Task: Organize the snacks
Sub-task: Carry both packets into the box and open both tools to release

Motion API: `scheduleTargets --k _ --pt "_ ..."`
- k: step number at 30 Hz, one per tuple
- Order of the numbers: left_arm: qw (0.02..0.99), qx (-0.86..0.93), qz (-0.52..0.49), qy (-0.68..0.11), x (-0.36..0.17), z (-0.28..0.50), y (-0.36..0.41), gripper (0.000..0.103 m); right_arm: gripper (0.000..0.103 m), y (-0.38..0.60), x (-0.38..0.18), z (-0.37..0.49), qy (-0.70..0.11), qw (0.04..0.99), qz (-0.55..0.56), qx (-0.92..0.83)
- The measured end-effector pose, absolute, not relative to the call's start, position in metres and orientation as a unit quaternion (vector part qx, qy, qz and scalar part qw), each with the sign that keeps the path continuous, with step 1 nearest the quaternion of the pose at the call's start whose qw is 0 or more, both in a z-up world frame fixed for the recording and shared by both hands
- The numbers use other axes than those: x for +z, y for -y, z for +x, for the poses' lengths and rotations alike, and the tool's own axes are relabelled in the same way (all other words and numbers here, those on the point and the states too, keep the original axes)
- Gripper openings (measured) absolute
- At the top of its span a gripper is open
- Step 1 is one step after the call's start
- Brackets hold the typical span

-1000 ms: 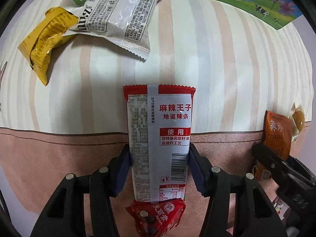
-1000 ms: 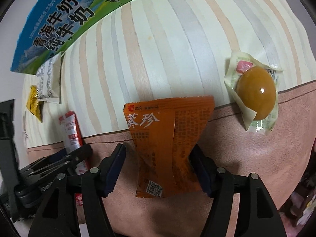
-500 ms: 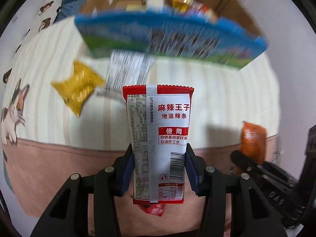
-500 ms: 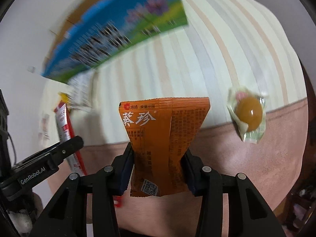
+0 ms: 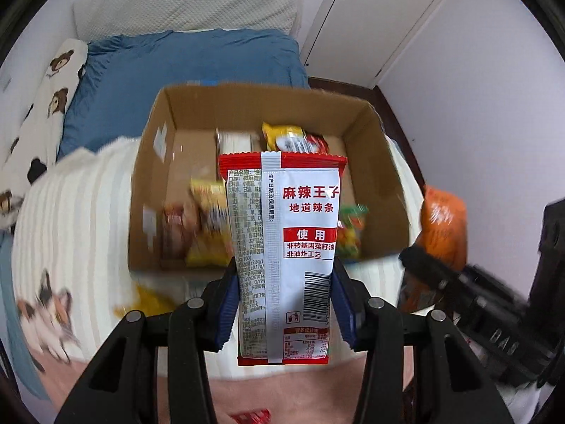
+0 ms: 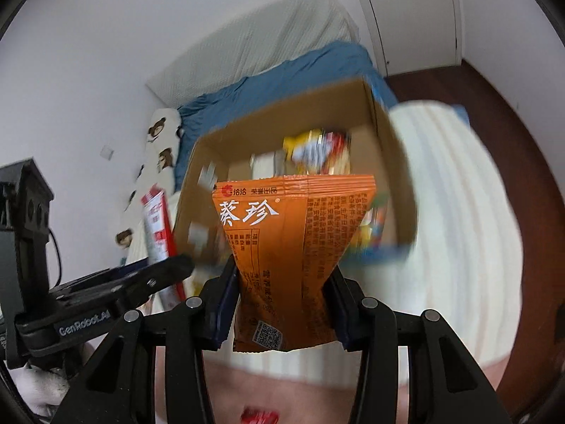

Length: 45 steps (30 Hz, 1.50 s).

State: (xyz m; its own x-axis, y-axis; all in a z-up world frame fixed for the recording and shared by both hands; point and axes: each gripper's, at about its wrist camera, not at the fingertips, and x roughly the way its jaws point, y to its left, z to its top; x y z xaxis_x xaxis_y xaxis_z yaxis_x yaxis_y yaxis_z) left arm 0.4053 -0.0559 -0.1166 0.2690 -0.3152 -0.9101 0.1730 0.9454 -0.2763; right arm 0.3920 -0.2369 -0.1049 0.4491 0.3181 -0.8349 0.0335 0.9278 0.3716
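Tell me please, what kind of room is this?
Most likely a bedroom: a blue pillow lies against a white padded headboard, a striped blanket covers the bed, and closet doors stand beyond.

**Two snack packets held upright before an open snack box**

A red-and-white spicy strip packet [image 5: 282, 254] stands upright, back seam and barcode facing the camera, pinched at its lower sides. An orange sunflower seed packet [image 6: 293, 258] also stands upright, squeezed narrow near its base. Beyond both, an open cardboard box [image 5: 155, 162] sits on a striped blanket, holding several blurred, colourful snack packs.
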Motion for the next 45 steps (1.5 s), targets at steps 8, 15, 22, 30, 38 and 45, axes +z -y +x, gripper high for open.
scheduleTargets --k 8,15,22,30,38,45 --pt "0.762 -0.106 -0.030 -0.638 -0.165 0.526 0.051 0.045 0.048 0.253 -0.143 0.528 -0.566 0.808 0.159 0.034" --pt "0.724 -0.087 -0.024 -0.684 -0.217 0.585 0.043 0.048 0.049 0.258 -0.191 0.576 -0.605 0.781 0.156 0.009" --pt "0.710 -0.065 -0.052 -0.699 -0.248 0.603 0.026 0.093 0.094 0.262 -0.212 0.573 -0.621 0.767 0.159 -0.009" --pt "0.714 -0.080 -0.050 -0.694 -0.244 0.594 0.031 0.094 0.097 0.254 -0.219 0.570 -0.625 0.768 0.136 -0.010" --pt "0.749 -0.085 -0.019 -0.657 -0.220 0.561 0.037 0.094 0.097 0.242 -0.220 0.551 -0.626 0.771 0.113 -0.007" --pt "0.787 -0.078 0.000 -0.612 -0.192 0.520 0.032 0.094 0.097 0.230 -0.211 0.522 -0.612 0.786 0.088 -0.007"
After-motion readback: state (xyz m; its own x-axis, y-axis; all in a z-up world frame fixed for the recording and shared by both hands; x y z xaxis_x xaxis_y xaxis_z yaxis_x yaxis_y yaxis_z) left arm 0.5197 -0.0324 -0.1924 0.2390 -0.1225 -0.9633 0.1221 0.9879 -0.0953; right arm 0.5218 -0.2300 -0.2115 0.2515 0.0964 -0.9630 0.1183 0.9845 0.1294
